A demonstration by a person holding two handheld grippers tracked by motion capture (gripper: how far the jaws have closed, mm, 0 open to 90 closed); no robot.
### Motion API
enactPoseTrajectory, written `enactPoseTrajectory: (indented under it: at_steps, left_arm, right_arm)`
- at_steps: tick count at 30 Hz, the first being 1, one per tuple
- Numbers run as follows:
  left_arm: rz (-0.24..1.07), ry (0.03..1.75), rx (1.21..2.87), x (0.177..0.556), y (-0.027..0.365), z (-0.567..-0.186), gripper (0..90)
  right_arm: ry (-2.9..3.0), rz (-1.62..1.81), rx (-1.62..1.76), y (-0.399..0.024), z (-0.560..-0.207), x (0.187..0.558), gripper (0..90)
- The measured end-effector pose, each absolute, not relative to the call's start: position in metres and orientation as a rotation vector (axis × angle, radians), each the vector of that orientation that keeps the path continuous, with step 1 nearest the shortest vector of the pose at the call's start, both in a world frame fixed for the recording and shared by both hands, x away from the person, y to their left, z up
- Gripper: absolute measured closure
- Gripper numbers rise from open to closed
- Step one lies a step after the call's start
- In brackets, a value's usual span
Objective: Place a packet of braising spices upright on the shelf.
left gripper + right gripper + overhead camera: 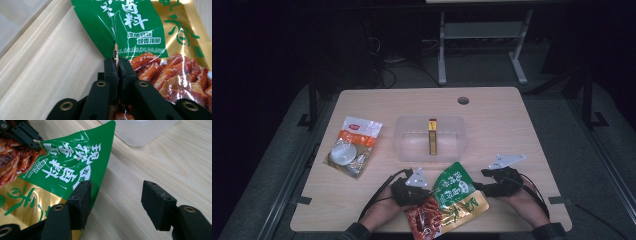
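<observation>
A snack packet, green at the top, gold and red below, lies at the table's near edge. My left gripper is at its left side. In the left gripper view that gripper is shut on the packet's thin side edge, which stands up between the pads. My right gripper is at the packet's right side. In the right gripper view it stands open, its left jaw against the packet's green edge and its right jaw well apart over bare wood. The left gripper shows there too, pinching the far edge.
A clear plastic box stands mid-table, just beyond the packet, with a narrow yellow-and-red stick pack inside. A clear bag with an orange label lies at the left. A cable hole sits near the wooden table's far edge.
</observation>
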State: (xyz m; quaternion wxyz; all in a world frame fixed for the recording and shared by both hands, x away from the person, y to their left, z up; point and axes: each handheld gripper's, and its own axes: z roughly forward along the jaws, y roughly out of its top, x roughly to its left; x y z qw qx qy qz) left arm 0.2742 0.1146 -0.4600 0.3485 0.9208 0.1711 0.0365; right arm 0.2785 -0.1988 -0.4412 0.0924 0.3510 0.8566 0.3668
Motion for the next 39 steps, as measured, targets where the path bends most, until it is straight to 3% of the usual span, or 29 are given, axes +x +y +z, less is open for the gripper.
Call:
enactPoseTrajectory:
  at_steps: [16,39]
  left_arm:
    - [0.032,0.513,2.255,0.283,0.137,-0.446,89.5]
    - [0.139,0.614,2.041,0.288,0.198,-0.397,89.9]
  right_arm:
    - [2.481,1.186,1.044,-0.208,-0.434,0.278,36.4]
    - [2.516,1.262,0.957,-0.201,-0.432,0.275,32.7]
